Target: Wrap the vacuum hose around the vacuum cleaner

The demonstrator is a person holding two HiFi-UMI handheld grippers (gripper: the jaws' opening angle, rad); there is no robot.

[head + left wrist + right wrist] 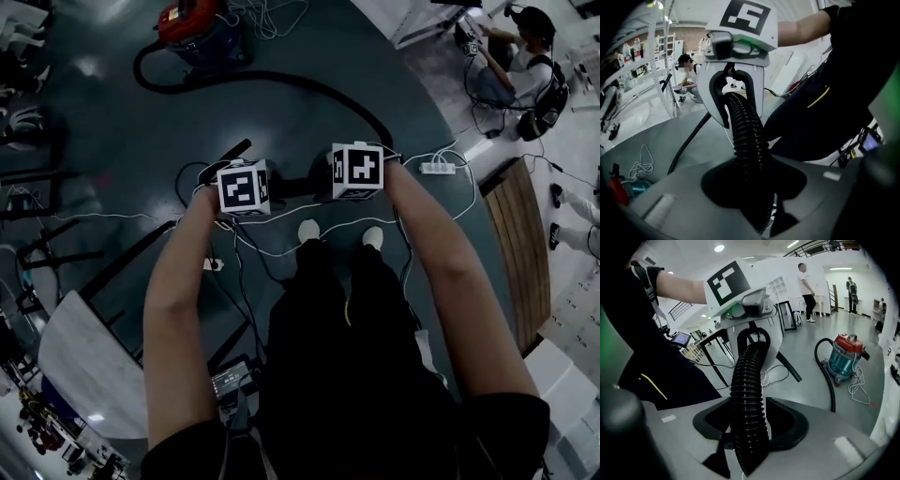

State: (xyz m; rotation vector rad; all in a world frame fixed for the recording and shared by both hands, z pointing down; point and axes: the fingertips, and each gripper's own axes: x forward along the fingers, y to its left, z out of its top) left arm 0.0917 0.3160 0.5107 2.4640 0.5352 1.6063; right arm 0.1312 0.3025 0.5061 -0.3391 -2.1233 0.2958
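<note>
Gripping the hose (749, 404) with left fingers (774, 345), cradling it loosely in wider right fingers (712, 103); next, carry it far left to the vacuum cleaner (844, 357) and wind.

Reaches both bare arms toward 12 o'clock in head view, left forearm (183, 281) and right forearm (441, 253) roughly parallel. Holds left gripper (752, 187) at 9 o'clock of right gripper (750, 427), marker cubes (246, 187) near, not touching. Turns grippers to face each other, tilted downward. Clamps hose (747, 136) in left jaws; rings same hose loosely with right jaws, spread wider, pads off it
</note>
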